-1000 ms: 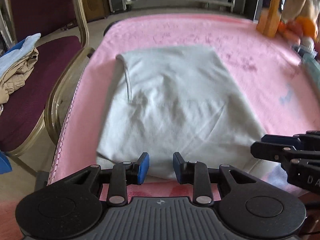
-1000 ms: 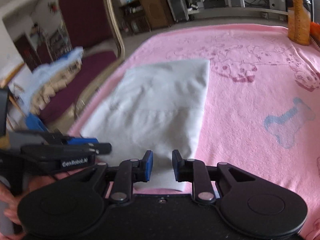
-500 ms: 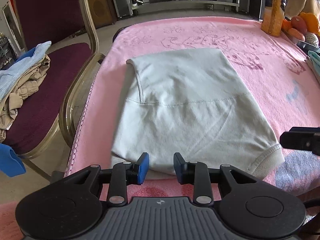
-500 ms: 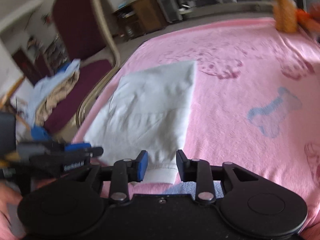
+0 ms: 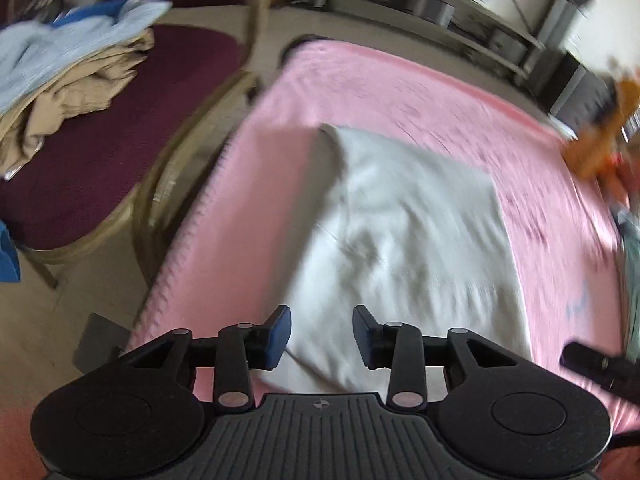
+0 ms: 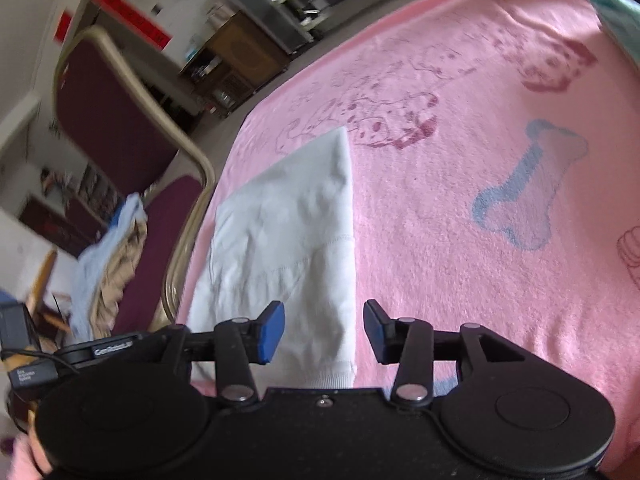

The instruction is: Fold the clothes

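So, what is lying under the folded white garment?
The white garment lies flat on the pink blanket, which shows all around it. What the blanket itself covers cannot be seen.

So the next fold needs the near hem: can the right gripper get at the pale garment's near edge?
Probably yes. The right gripper is open, empty, just above the pale garment at its near hem, with nothing between.

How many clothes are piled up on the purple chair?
2 that I can see: a light blue one on top and a tan one underneath, both on the chair seat. More may hide below.
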Motion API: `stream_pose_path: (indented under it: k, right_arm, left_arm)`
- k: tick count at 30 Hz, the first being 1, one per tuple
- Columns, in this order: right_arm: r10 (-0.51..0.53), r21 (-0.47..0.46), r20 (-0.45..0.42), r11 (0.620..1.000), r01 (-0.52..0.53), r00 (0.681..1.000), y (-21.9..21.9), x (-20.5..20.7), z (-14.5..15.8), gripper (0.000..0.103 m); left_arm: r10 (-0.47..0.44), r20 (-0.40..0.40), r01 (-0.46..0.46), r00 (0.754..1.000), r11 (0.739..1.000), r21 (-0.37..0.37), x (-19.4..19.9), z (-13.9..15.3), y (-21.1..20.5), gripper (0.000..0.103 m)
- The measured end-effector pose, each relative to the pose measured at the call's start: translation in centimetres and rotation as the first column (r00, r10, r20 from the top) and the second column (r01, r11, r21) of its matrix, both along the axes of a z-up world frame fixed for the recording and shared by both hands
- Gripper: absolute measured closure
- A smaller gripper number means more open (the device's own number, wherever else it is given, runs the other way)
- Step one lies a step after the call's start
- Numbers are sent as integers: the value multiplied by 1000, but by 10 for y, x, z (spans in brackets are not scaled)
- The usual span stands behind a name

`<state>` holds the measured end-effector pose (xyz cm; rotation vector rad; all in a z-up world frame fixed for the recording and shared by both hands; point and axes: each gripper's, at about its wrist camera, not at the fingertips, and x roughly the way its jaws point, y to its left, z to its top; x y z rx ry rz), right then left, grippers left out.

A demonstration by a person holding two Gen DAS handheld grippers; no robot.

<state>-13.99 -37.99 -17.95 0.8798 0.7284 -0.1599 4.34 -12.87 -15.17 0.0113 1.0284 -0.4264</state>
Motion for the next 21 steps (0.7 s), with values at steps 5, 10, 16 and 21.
stream_pose_path:
  k: [5, 10, 16, 21]
  right_arm:
    - [-54, 84, -9, 995, 54, 999, -21, 21, -13, 60]
    - [-80, 170, -17, 982, 81, 997, -36, 40, -32, 61]
    - [-68, 198, -9, 978, 69, 998, -43, 57, -44, 66]
    - [-78, 231, -1, 970, 76, 997, -50, 61, -50, 67]
  left_arm:
    - [71, -63, -73, 996, 997, -31, 48, -2, 9, 57]
    - [37, -192, -54, 981, 995, -84, 79, -23, 3, 57]
    - [11, -216, -34, 976, 994, -101, 87, -33, -3, 56]
    - [-14, -238, -14, 971, 993, -117, 96, -38, -2, 54]
